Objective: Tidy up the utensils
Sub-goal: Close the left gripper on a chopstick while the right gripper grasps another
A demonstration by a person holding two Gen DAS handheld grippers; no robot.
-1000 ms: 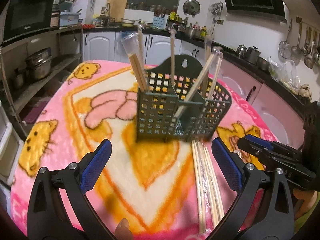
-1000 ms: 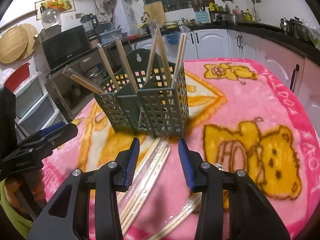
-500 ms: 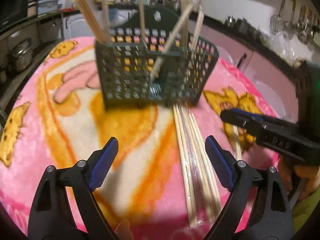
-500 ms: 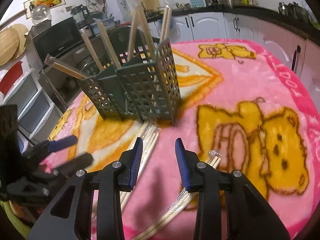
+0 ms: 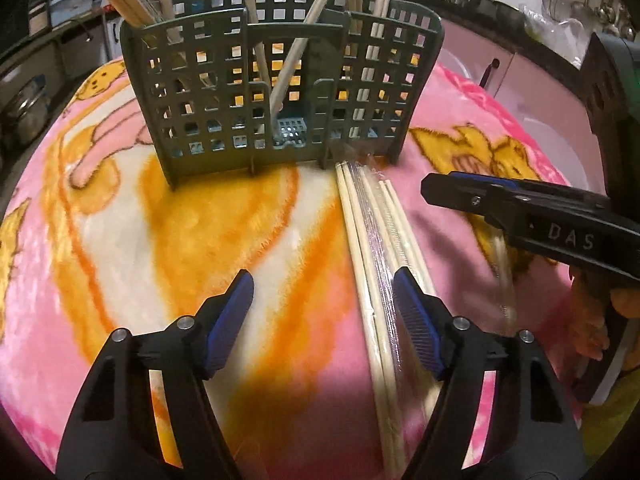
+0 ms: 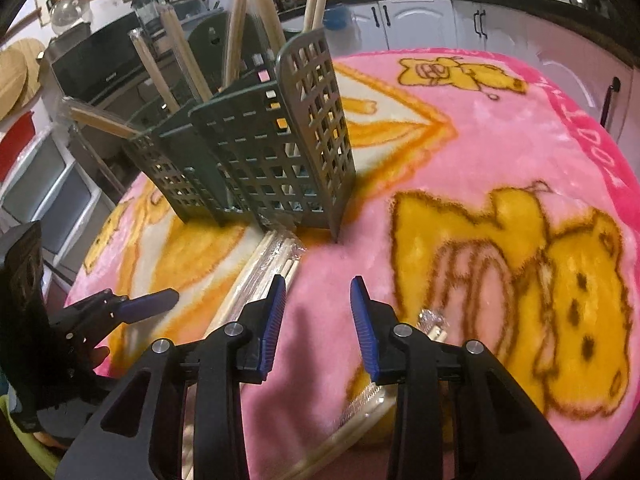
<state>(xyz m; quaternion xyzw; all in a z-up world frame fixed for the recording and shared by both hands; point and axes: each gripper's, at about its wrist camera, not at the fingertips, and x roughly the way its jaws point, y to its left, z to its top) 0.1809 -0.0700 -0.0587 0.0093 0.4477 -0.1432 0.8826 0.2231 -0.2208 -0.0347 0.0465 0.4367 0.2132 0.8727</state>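
Wrapped chopsticks (image 5: 374, 240) lie against the green caddy (image 5: 280, 92); left claw (image 5: 324, 312), wide open and empty, should straddle them squarely, while right claw (image 6: 318, 320) waits open, empty.

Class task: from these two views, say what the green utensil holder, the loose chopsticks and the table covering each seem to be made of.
Utensil holder: likely matte moulded plastic, with a uniform square grid.
Chopsticks: pale wood or bamboo, in glossy clear wrap.
Table covering: fleece-like blanket; fuzzy printed pile.

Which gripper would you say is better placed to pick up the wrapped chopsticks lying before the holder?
Probably left: the left gripper is open, its right finger at the wrapped chopsticks; the right gripper sits beside them.
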